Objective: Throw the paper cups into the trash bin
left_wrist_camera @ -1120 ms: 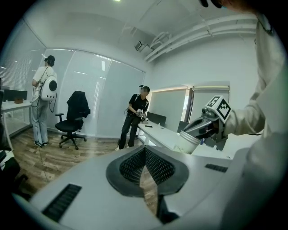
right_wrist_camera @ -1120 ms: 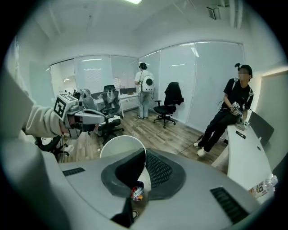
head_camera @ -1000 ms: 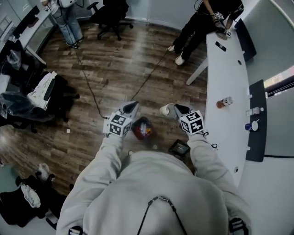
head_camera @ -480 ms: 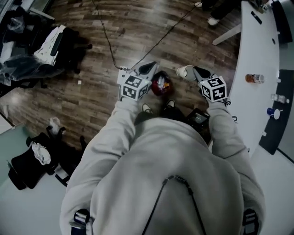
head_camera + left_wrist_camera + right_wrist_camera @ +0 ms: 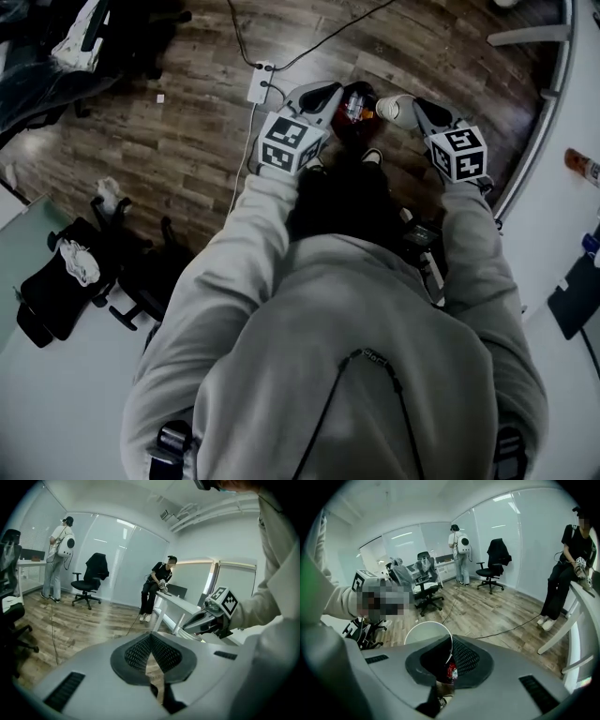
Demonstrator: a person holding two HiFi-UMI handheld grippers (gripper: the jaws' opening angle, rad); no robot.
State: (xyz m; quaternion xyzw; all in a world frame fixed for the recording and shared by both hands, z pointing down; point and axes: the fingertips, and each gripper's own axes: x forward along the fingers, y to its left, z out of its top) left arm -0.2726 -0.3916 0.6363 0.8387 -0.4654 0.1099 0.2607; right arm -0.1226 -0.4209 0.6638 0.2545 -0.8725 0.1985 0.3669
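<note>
In the head view a small trash bin (image 5: 356,101) with a dark red liner and scraps inside stands on the wood floor just beyond my feet. A white paper cup (image 5: 395,111) is pinched by its rim in my right gripper (image 5: 410,110), right beside the bin's right edge. The right gripper view shows the cup's round rim (image 5: 426,631) clamped between the pads, with the bin's red contents (image 5: 451,671) below. My left gripper (image 5: 323,94) hangs at the bin's left side. Its pads (image 5: 140,651) meet at the tip with nothing between them.
A white power strip (image 5: 260,82) with cables lies on the floor left of the bin. The curved white desk (image 5: 562,202) runs along the right, with a bottle (image 5: 581,167) on it. A dark box (image 5: 424,236) sits by my right foot. Bags (image 5: 66,281) and chairs crowd the left.
Both grippers have dropped down toward the floor, and the bin now sits between them. The right one still grips the cup. The head camera has tilted further down.
</note>
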